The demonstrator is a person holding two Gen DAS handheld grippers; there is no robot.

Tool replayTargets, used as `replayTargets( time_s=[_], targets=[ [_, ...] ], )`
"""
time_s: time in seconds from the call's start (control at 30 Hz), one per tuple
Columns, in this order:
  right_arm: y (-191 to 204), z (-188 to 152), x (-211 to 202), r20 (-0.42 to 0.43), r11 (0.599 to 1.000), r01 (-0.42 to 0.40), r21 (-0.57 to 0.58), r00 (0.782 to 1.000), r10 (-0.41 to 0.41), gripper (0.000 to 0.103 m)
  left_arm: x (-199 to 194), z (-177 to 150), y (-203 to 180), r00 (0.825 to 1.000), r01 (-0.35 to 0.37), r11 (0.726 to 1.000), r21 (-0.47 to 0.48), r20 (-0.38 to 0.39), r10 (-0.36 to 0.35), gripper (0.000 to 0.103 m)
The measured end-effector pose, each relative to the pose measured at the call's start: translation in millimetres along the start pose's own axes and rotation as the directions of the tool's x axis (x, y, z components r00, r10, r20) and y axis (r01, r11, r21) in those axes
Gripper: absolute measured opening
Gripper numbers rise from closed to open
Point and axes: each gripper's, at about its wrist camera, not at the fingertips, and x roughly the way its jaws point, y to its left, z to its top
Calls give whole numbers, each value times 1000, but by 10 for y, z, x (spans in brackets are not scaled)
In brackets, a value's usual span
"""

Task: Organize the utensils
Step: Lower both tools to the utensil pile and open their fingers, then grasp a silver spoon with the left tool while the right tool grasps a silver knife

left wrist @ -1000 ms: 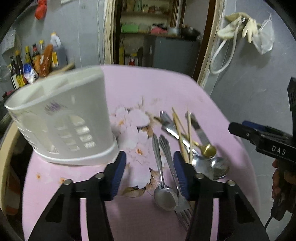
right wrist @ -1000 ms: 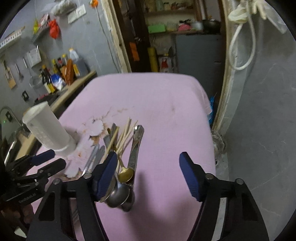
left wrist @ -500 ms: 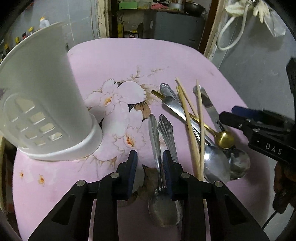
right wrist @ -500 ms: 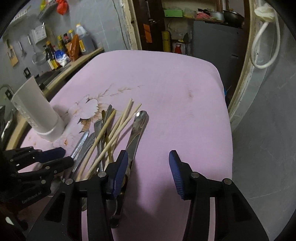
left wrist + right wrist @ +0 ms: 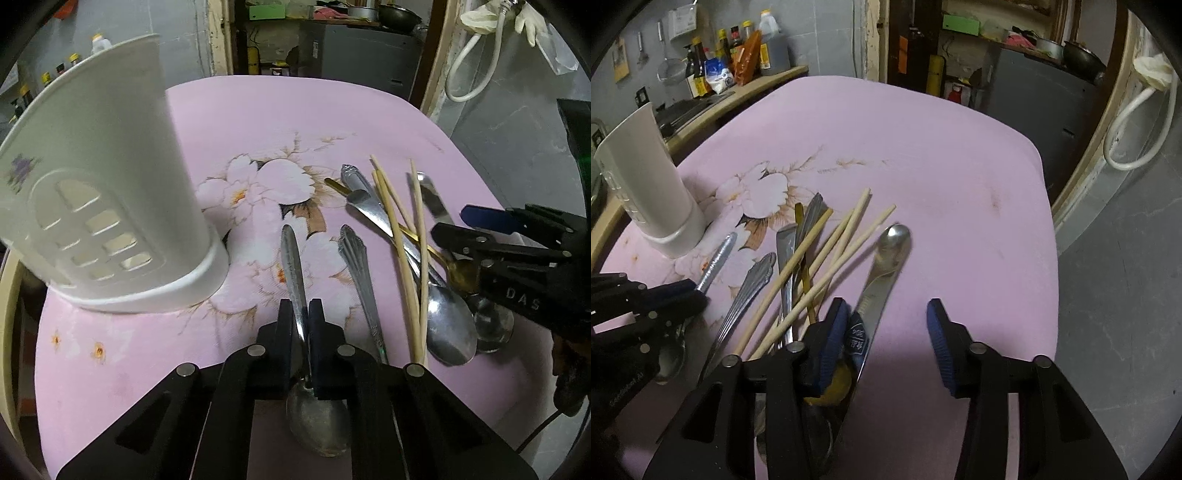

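My left gripper (image 5: 301,317) is shut on the handle of a steel spoon (image 5: 317,421) that lies on the pink flowered cloth, with its bowl under the gripper. A white slotted utensil holder (image 5: 110,206) stands upright just to the left. To the right lie a steel utensil with a fluted handle (image 5: 358,266), wooden chopsticks (image 5: 402,251), a large spoon (image 5: 450,325) and a gold spoon (image 5: 458,269). My right gripper (image 5: 886,332) hangs low over that pile with its jaws closing. A flat steel handle (image 5: 882,266) lies between them beside the left pad, and the right pad stands clear of it.
The pink cloth (image 5: 923,147) covers a table that ends at the right near a grey wall with a white hose (image 5: 1126,147). Bottles (image 5: 738,62) line a counter at the back left. Behind the table a doorway opens onto shelves.
My left gripper came down and shut on the spoon handle. My right gripper drew its jaws closer together and moved down over the pile.
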Motion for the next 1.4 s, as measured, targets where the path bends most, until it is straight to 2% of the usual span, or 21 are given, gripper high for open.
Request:
replayTargets(
  time_s=[0.1, 0.3, 0.4, 0.5, 0.57, 0.67, 0.77, 0.87, 0.97, 1.07, 1.1, 1.17, 1.27, 1.4],
  targets=[
    [-50, -61, -50, -10, 1000, -3, 22, 1000, 3, 24, -102, -102, 101, 1000, -3, 1000, -27, 1, 3, 6],
    [-183, -243, -215, -1, 992, -44, 117, 999, 45, 16, -359, -351, 325, 1000, -10, 996, -91, 9, 11, 6],
    [-268, -345, -248, 29, 980, -100, 173, 995, 97, 15, -467, -459, 431, 1000, -1, 993, -117, 7, 1, 7],
    [-302, -318, -217, 25, 969, -128, 209, 992, 126, 15, -513, -476, 464, 1000, 15, 992, -127, -10, -16, 8],
    [-247, -263, -205, 10, 976, -104, 192, 995, 104, 17, -541, -470, 486, 1000, 14, 992, -122, -23, -17, 10],
    [-195, -296, -232, 3, 983, -88, 161, 996, 89, 30, -501, -422, 422, 999, 5, 994, -111, -50, -11, 14],
    [-84, -330, -268, -14, 995, -34, 97, 999, 35, 33, -503, -402, 339, 998, 0, 997, -78, -59, -5, 24],
    [-67, -385, -289, -32, 997, 1, 73, 999, 1, 35, -462, -383, 241, 995, -37, 999, -20, -90, 35, 25],
    [-91, -387, -261, -45, 995, 10, 97, 999, -5, 35, -374, -332, 189, 992, -52, 999, -8, -115, 51, 25],
    [-144, -344, -212, -66, 989, -2, 148, 998, 12, 34, -317, -279, 195, 990, -40, 999, -21, -136, 37, 22],
    [-146, -330, -202, -73, 988, -7, 152, 997, 18, 31, -324, -278, 205, 990, -35, 999, -18, -140, 32, 20],
    [-144, -303, -201, -85, 988, -20, 150, 996, 33, 25, -345, -277, 220, 990, -27, 1000, -14, -141, 25, 6],
    [-123, -299, -227, -85, 989, -25, 145, 996, 38, 15, -389, -292, 295, 991, -6, 999, -42, -131, 1, 6],
    [-123, -361, -291, -59, 987, -44, 158, 997, 54, 14, -485, -365, 410, 995, 26, 995, -98, -89, -35, 5]
  ],
)
